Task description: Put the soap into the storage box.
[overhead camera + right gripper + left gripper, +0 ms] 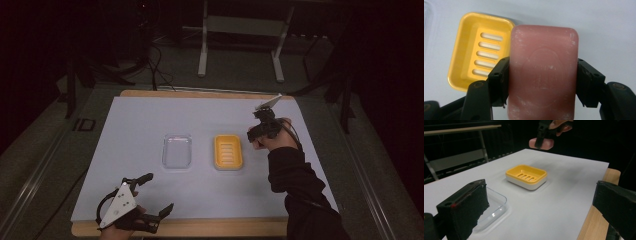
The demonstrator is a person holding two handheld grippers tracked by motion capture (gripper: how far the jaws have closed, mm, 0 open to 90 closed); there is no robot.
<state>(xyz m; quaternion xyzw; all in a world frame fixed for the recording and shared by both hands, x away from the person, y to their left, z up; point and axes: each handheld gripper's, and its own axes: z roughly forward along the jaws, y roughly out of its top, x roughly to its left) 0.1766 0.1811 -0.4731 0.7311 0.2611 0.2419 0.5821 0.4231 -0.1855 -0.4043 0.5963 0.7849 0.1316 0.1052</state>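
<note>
Pink soap bar (543,72) is clamped across its long sides by the right gripper (543,82), held in the air just to the right of the yellow soap dish (228,152) on the white table mat (150,120). Left gripper (150,197) is held with jaws apart and empty, parked near the front table edge. Clear lid (177,151) is left beside the dish. Bar should be centred over the slotted drain insert (487,55), long axis aligned with the dish, lowered flat, released only once seated; the tilt is best corrected first.
</note>
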